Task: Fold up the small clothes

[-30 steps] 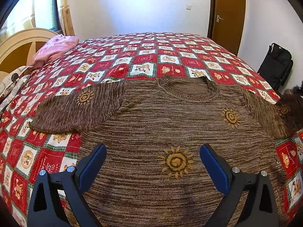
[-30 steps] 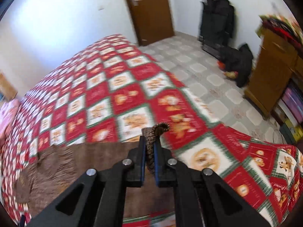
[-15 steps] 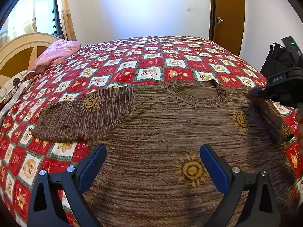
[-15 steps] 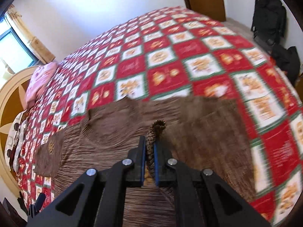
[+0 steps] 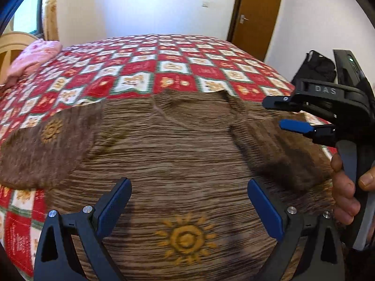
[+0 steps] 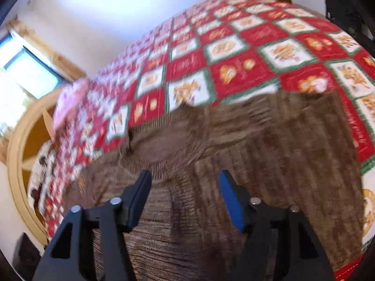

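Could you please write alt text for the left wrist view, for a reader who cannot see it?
A brown knitted sweater with orange sun motifs lies spread on a red and white patchwork bedspread, with the open left claw hanging over its lower part. At the right edge, a hand holds the right claw, open above the sweater's folded-in sleeve.

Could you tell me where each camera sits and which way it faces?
Left wrist: behind the open left tool, facing down the sweater on the bed toward the door; right tool and hand visible.
Right wrist: behind the right tool, just opened, facing the neckline and headboard.
Shared: sweater, bed.
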A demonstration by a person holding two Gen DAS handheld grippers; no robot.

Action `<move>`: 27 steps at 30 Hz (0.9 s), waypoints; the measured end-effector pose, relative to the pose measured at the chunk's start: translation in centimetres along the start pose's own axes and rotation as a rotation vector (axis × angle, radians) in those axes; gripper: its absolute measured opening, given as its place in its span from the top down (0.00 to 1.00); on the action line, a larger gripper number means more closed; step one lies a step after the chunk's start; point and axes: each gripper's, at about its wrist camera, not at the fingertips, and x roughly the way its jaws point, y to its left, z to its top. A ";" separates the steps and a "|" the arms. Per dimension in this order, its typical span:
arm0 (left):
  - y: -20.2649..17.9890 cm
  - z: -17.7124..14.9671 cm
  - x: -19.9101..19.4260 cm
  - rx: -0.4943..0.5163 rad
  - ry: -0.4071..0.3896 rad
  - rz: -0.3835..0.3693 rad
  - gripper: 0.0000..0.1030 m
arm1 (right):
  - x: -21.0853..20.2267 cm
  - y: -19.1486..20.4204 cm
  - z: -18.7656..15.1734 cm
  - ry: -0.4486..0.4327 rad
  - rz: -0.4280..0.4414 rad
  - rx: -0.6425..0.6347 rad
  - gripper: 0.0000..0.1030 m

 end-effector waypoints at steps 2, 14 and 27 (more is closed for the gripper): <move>-0.6 0.9 0.3 -0.016 0.024 -0.047 0.04 | -1.6 -0.6 0.0 -0.042 -0.045 -0.017 0.40; -4.4 2.4 5.5 -0.158 0.148 -0.146 0.04 | -8.5 -5.1 -1.7 -0.203 -0.207 -0.070 0.42; -5.2 2.0 7.0 -0.236 0.112 -0.229 0.89 | -13.8 -10.4 -1.5 -0.385 -0.292 0.086 0.42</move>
